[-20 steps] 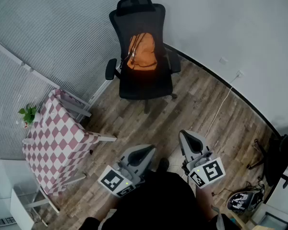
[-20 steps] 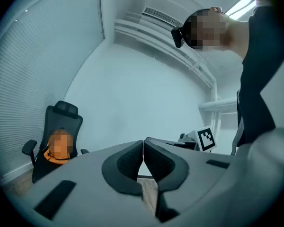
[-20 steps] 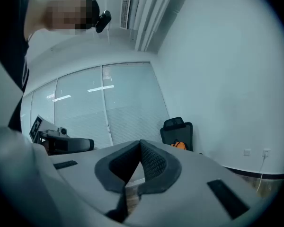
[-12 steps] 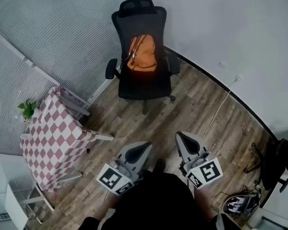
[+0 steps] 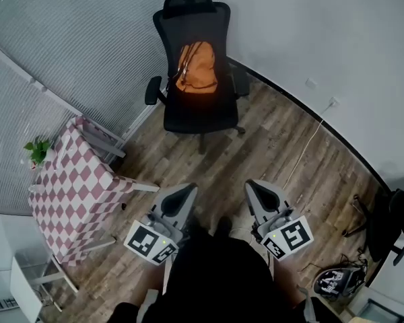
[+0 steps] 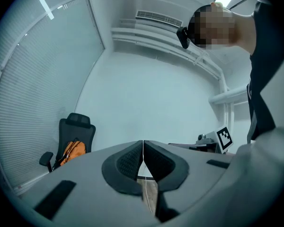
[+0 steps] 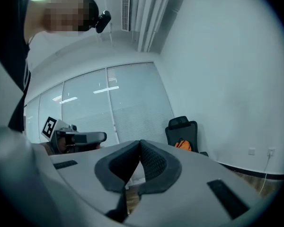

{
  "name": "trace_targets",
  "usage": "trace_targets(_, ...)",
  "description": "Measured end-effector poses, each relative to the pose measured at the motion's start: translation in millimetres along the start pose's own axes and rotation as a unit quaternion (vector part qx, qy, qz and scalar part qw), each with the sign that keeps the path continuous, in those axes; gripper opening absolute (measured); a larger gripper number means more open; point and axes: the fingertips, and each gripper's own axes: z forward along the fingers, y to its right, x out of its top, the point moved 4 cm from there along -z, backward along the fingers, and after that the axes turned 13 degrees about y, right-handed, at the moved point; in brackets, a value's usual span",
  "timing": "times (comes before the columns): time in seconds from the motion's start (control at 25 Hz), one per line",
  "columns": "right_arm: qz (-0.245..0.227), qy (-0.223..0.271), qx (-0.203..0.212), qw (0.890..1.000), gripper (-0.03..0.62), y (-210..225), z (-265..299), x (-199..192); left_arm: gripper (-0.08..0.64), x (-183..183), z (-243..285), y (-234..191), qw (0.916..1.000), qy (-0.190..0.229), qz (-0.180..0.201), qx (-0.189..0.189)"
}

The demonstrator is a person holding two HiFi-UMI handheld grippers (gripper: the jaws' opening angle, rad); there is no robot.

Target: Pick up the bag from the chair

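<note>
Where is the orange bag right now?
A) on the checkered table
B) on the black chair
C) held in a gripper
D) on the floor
B: the orange bag sits on the black chair, leaning against its backrest.
</note>
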Motion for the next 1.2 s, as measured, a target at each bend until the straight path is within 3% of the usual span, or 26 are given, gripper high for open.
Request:
trace_targets(0.48,0.016,-0.02,-0.04,0.999,0.018,15.1,21.5,-21.6,0.035,-9.0,6.4,-42.7,0.9997,-0.017,-0.014,0.008)
trace_targets(0.96,0.013,-0.02,-0.048,0.999,0.018,46.8,159.1,-19.1,0.035,22.1,62.6,-174.9,0.9995,0.015,-0.025,0.012)
trace_targets(1.2,0.001,-0.015,-0.063,0.998,0.018,64.5,223.4,-23.7,0.035,44.7,88.8,-239.0,0.9993,0.032,-0.016,-0.01)
